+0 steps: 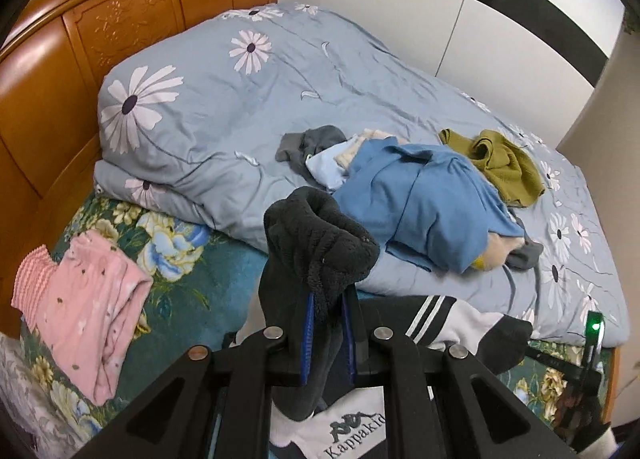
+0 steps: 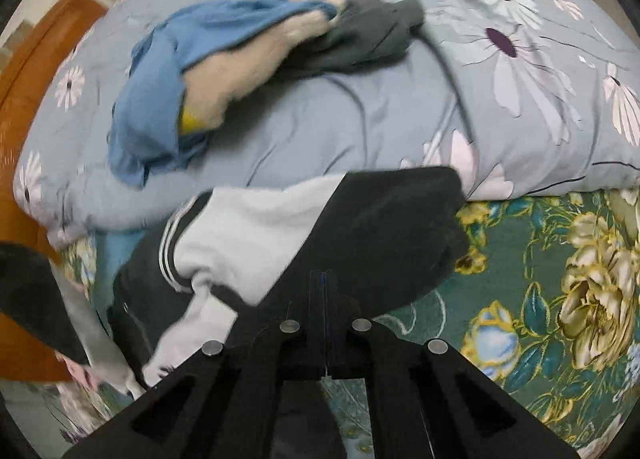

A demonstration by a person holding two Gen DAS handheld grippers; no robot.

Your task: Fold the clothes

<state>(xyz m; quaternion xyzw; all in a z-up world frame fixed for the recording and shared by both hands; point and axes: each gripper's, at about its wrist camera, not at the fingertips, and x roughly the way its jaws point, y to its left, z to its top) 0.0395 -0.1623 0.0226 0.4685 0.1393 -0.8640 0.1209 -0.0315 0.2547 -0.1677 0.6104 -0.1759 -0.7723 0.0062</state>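
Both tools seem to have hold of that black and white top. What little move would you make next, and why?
Probably lift both a bit and draw them apart. The left tool pinches a fleecy dark fold of the jacket; the right tool looks shut on its dark sleeve, and the jacket lies bunched on the bed.

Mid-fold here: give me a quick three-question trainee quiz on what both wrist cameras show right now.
1. True or false: the left gripper is shut on the dark grey fleece garment.
2. Which lies farthest along the blue daisy-print duvet? A olive-green knit garment B blue cotton shirt C folded pink spotted garment
3. What colour are the stripes on the black-and-white jacket?

Key: 1 true; 2 A; 3 white.
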